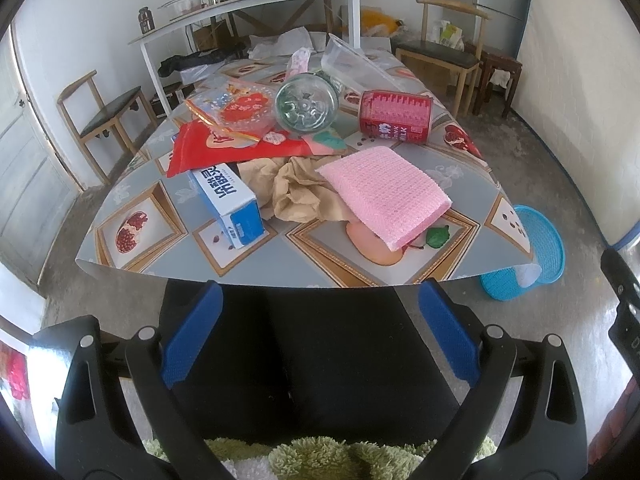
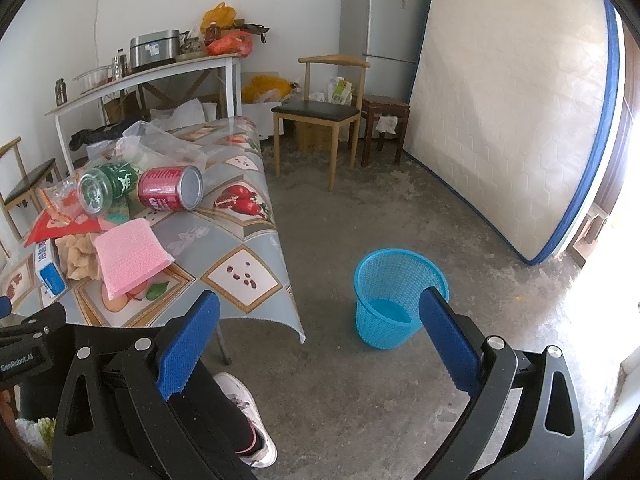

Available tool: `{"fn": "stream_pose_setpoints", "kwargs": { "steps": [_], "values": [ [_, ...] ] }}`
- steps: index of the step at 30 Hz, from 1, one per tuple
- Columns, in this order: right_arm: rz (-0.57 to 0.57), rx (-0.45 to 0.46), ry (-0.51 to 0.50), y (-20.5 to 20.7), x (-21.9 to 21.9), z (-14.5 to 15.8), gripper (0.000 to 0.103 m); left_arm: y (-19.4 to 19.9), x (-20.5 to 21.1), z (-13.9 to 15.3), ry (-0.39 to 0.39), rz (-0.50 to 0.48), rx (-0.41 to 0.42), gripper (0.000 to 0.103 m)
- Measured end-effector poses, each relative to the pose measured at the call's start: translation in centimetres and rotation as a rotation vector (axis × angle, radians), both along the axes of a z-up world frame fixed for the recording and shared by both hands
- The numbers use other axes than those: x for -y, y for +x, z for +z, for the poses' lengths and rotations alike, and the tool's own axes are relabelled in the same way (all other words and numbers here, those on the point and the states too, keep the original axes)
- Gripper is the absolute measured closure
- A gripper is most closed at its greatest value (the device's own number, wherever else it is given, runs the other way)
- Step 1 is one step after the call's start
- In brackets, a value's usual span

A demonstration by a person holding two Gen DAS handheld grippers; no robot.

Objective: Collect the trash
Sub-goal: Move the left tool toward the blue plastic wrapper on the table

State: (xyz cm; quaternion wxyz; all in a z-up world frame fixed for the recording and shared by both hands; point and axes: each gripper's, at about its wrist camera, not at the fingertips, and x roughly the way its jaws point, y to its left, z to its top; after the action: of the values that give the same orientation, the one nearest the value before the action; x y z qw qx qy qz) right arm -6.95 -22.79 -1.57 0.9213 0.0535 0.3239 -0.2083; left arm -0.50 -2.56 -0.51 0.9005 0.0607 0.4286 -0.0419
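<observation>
While my left gripper point(image 1: 320, 336) hangs wide and empty short of the table point(image 1: 132, 216), the red can point(image 1: 395, 116), green bottle point(image 1: 306, 103), crumpled brown paper point(image 1: 298, 192) and pink cloth point(image 1: 386, 194) lie cluttered there; my right gripper point(image 2: 320, 344), equally wide, faces the blue basket point(image 2: 394, 304) on the floor beside the table

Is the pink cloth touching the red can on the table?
Apart. The left wrist view shows bare tablecloth between the pink cloth and the red can; the right wrist view shows the same gap.
</observation>
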Motion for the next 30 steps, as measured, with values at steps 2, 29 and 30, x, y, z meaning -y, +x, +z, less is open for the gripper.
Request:
{"fn": "stream_pose_setpoints", "kwargs": {
  "steps": [2,29,30],
  "values": [
    [0.004,0.002,-0.009,0.5,0.1,0.1,0.006,0.6,-0.9,-0.1,-0.013,0.008,-0.001,0.008],
    [0.342,-0.067,-0.022,12.6,-9.4,3.3,0.006,5.3,-13.3,1.7,-0.192,0.166,0.153,0.008],
    [0.353,-0.067,-0.026,12.9,-9.9,3.5,0.006,5.4,-14.1,1.8,-0.213,0.171,0.159,0.008]
  ]
}}
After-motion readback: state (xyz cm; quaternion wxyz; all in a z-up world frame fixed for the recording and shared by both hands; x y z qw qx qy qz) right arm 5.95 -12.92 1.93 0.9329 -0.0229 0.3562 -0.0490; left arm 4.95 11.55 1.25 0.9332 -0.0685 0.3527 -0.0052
